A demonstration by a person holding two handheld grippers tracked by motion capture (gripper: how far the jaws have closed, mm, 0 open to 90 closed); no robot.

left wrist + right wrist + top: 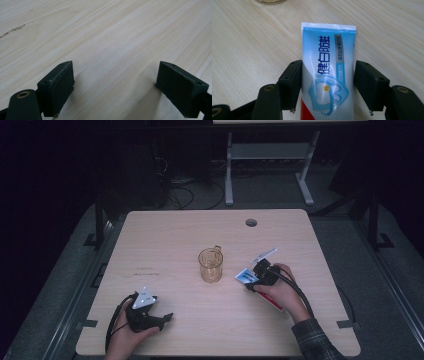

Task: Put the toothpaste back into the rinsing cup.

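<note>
Black jaws of our right gripper (pixel 328 87) stand on either side of a blue, white and red plastic toothpaste tube (pixel 328 72), which lies flat on the table with its crimped end pointing away from us. They look to be just at the tube's edges, so we cannot tell whether they are pressing it or only bracketing it. In the high view the right gripper (pixel 256 279) sits over the same tube (pixel 245 276), just to the right of a clear amber glass mug with a handle (pixel 211 264) that stands upright near the middle of the table.

We judge the tube light, soft and somewhat slick: it will give under the jaws and may squirm or bulge if squeezed hard. Across the flat body, where the jaws are now, seems the best hold; the thin crimped end would fold. The mug, by contrast, looks rigid and breakable, so any move near it wants care.

Our left gripper (pixel 115 82) rests low over bare wood with its jaws spread wide and nothing between them; in the high view it (pixel 167 318) lies near the front left, well apart from the mug.

Our pale wood-grain tabletop (pixel 170 235) is smooth, with a round cable hole (pixel 251 222) at the far edge. Beyond it the room is dark, with a grey floor, cables and the metal legs of another table (pixel 229 170)
</note>
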